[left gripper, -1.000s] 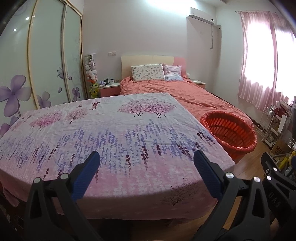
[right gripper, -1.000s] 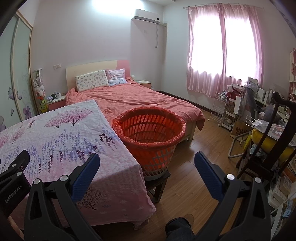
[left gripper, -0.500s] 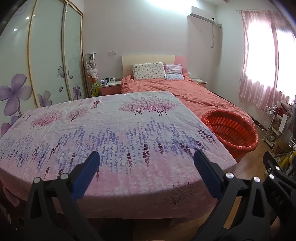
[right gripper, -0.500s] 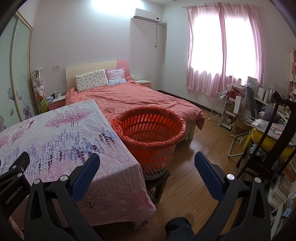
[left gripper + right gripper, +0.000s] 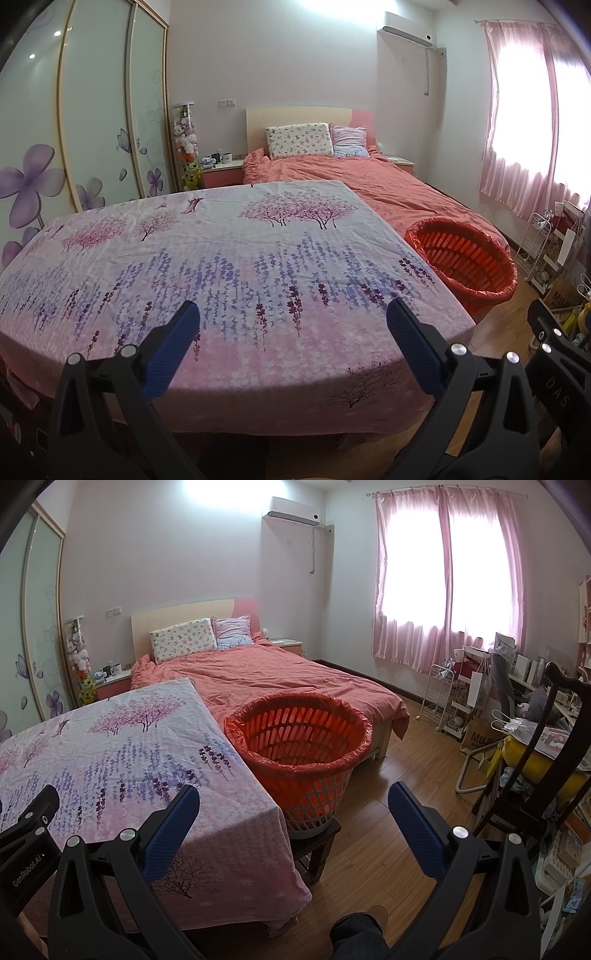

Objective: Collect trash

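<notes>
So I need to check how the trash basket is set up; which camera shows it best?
The right wrist view: the orange basket appears whole, with its liner over the rim, slatted wall, and the dark stool under it. The left wrist view shows only its upper part at the right, behind the floral cloth's corner.

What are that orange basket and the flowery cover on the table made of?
The orange basket looks like moulded plastic, with slotted walls, lined with a thin glossy orange bag crinkled over its rim. The flowery cover looks like matte printed cotton-type fabric: it creases and drapes.
</notes>
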`<action>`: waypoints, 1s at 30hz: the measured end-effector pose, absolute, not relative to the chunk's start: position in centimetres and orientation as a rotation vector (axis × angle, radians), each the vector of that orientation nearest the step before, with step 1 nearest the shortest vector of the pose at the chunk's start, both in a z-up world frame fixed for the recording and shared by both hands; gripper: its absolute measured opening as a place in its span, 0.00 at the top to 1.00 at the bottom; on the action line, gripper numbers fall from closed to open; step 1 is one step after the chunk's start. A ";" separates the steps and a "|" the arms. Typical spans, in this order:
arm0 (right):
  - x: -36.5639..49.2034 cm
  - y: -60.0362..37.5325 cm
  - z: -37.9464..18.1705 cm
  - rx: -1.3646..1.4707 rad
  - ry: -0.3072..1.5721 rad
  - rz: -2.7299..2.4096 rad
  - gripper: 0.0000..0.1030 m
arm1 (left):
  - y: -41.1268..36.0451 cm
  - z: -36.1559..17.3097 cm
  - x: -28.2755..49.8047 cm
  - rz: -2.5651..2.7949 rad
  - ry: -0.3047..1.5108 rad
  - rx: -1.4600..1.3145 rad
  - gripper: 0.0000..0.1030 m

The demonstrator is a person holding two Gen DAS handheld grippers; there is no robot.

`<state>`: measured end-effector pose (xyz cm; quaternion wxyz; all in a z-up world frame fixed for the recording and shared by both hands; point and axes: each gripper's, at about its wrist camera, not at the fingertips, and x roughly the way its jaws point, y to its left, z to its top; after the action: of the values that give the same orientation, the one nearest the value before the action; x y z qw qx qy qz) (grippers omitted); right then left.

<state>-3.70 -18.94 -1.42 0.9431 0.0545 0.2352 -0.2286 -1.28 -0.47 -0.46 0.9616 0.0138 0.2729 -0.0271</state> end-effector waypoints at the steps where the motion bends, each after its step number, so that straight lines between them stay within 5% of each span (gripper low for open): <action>1: -3.7 -19.0 -1.4 0.111 0.480 -0.466 0.02 | -0.5 -0.5 -1.3 -0.055 0.553 0.028 0.04; 30: -3.7 -18.9 -1.4 0.111 0.481 -0.465 0.02 | -0.4 -0.5 -1.3 -0.043 0.553 0.023 0.04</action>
<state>-3.66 -18.92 -1.37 0.9431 0.0542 0.2358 -0.2280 -1.30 -0.39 -0.49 0.9617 0.0113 0.2732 -0.0211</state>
